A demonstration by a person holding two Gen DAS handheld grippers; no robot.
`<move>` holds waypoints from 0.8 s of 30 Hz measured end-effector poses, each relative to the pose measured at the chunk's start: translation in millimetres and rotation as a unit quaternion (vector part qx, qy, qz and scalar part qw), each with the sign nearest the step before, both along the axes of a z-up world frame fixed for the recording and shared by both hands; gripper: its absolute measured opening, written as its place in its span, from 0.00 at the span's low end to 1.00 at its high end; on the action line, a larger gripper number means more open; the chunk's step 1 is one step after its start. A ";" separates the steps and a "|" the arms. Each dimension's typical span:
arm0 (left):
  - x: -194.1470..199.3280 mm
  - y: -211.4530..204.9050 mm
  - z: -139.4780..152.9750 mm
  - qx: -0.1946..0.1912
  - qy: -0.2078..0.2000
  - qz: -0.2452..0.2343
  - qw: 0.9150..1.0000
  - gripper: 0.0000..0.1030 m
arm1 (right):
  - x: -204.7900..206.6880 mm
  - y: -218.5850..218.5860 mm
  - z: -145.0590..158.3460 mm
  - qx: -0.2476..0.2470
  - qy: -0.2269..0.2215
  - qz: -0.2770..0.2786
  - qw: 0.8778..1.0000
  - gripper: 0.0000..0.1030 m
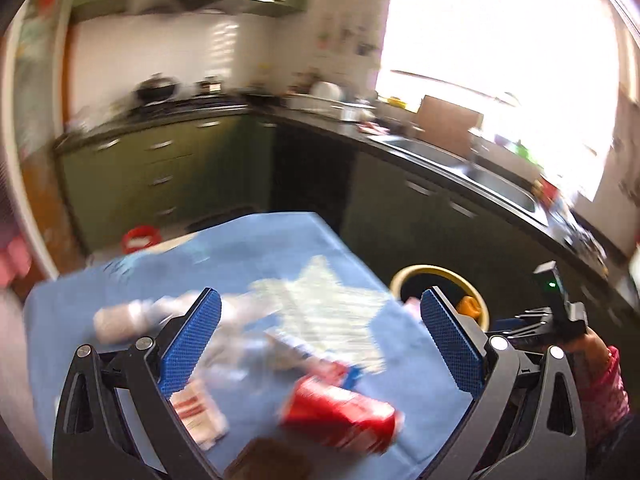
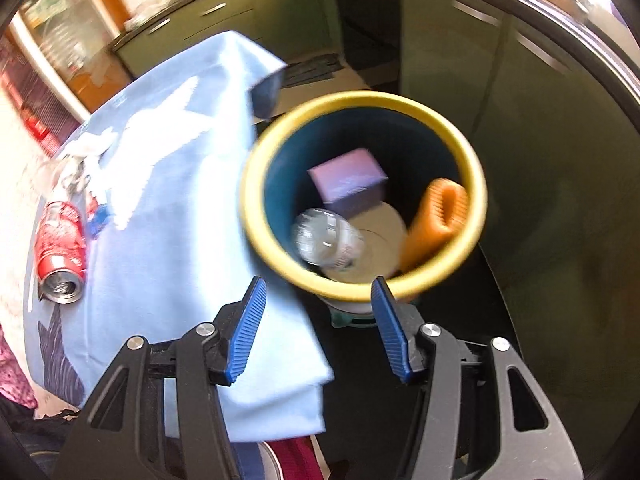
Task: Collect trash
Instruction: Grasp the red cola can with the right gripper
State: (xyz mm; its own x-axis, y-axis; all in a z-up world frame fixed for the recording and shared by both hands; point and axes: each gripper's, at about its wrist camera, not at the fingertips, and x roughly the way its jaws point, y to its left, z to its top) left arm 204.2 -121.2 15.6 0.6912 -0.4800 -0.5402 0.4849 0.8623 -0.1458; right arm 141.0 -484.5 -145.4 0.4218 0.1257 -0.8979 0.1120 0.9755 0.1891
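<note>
A yellow-rimmed bin (image 2: 476, 184) stands beside the blue-clothed table (image 2: 168, 208); it also shows in the left wrist view (image 1: 404, 276). Inside lie a purple box (image 2: 348, 184), a clear plastic bottle (image 2: 328, 240) and an orange item (image 2: 436, 220). My right gripper (image 2: 320, 300) is open and empty above the bin's near rim. A crushed red can (image 1: 340, 412) lies on the table (image 1: 280, 240), also seen in the right wrist view (image 2: 60, 248). My left gripper (image 1: 320, 312) is open and empty above the can, a red-and-white wrapper (image 1: 196, 412) and clear plastic trash (image 1: 132, 316).
Green kitchen cabinets (image 1: 160, 168) and a dark counter with a sink (image 1: 480, 172) stand behind the table. A red container (image 1: 140, 236) sits beyond the table's far left. The right gripper's body and the holding hand (image 1: 592, 348) are at the right.
</note>
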 end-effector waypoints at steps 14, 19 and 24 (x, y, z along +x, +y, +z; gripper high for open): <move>7.4 104.2 -63.6 0.043 -0.037 0.128 0.990 0.95 | 61.1 200.2 63.8 0.019 -0.009 0.253 0.967 0.51; 14.4 112.4 -71.8 0.053 -0.025 0.154 0.986 0.95 | 77.7 254.5 63.3 -0.007 0.024 0.317 0.948 0.51; 21.9 124.1 -79.3 0.051 -0.010 0.178 0.983 0.95 | 88.7 283.0 41.4 -0.026 0.065 0.346 0.935 0.51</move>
